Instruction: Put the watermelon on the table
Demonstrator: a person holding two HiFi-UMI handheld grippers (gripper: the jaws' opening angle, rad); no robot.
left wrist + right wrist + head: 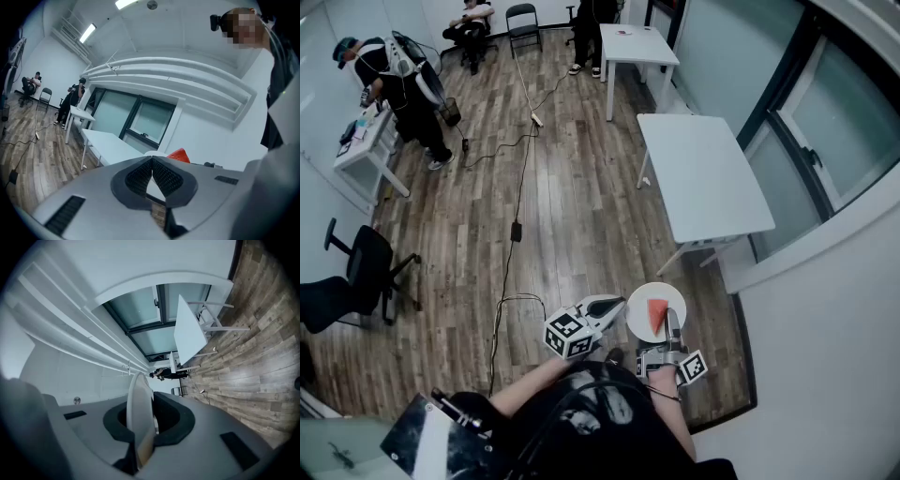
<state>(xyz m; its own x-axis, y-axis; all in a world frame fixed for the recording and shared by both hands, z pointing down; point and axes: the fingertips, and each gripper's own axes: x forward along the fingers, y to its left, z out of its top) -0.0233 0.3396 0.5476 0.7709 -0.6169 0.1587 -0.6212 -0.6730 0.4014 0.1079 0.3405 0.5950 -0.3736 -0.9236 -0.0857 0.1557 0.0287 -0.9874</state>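
Carrying the watermelon point(657, 316) to the table point(703, 173) looks like the step now. It lies on a white plate point(674, 296). The right gripper point(673, 326) pinches the plate's rim, with its jaws narrow. The left gripper point(615, 305) is closed on nothing, just beside the plate. The table is well apart, ahead. Next, I think: walk over, keep the plate flat, and set it down gently.

Bare white table point(703, 178) ahead, open floor point(581, 234) between (cable point(522, 183) leftward).
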